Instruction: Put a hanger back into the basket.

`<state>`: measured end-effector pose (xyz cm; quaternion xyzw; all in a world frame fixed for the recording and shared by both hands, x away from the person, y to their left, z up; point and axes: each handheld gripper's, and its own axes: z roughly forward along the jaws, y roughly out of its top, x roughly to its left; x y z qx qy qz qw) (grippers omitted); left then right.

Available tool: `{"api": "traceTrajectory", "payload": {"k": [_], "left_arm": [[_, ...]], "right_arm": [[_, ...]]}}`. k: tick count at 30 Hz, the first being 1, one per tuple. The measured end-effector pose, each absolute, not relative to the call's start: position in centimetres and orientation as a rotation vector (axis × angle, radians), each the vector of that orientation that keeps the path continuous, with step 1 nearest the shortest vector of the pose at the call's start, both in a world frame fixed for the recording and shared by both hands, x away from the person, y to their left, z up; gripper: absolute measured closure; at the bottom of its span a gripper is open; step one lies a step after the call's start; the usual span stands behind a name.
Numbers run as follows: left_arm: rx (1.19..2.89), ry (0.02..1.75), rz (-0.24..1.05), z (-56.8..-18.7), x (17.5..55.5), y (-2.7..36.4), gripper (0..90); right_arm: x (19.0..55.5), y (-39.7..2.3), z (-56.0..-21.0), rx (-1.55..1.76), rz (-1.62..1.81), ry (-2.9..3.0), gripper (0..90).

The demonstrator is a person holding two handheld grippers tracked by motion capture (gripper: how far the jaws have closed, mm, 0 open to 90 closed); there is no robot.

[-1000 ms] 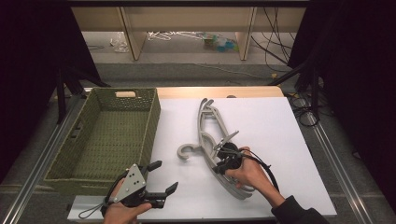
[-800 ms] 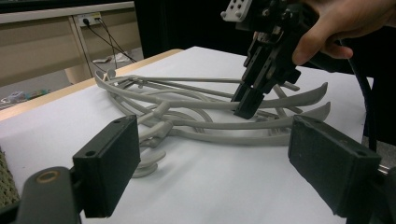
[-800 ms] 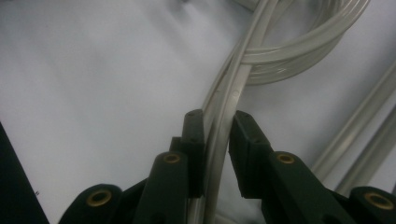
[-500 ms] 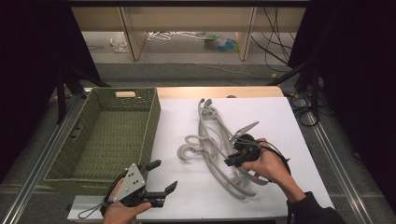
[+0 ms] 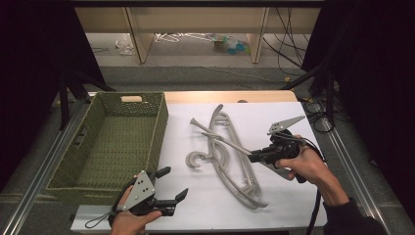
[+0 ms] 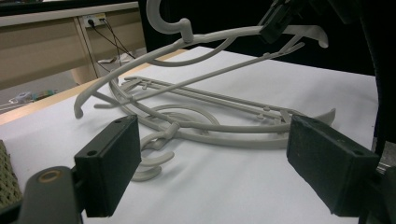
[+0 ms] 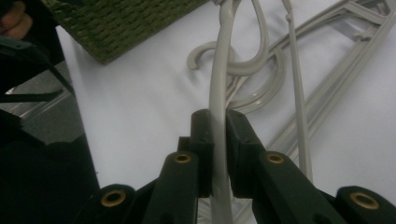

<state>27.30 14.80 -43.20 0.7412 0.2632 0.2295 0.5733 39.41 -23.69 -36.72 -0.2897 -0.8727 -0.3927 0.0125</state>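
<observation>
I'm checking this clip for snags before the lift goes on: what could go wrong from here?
The right gripper is shut on one thin arm of the top hanger, so the hanger could pivot or slip between the pads. Its hook hangs above the other hangers on the table; it may catch one and drag it along. The left gripper rests open near the basket, giving no support.

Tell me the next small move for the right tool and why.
Probably carry the hanger left toward the basket. The right tool is shut on its arm and one end is raised off the second hanger, while the left tool waits open.
</observation>
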Motion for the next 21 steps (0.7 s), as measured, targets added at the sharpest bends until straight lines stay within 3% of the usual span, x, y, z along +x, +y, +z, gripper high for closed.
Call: {"api": "traceTrajectory", "payload": {"k": [9,21], "left_arm": [[1.760,0.616,0.617,-42.4,28.8,13.0,18.7],[1.921,0.580,0.773,-42.6,34.3,8.1,25.8]], "right_arm": [[38.7,-24.2,-36.0,-0.829,-1.267,-2.667,82.6],[37.1,-25.2,-35.2,-0.745,-1.307,-2.651,82.6]]}}
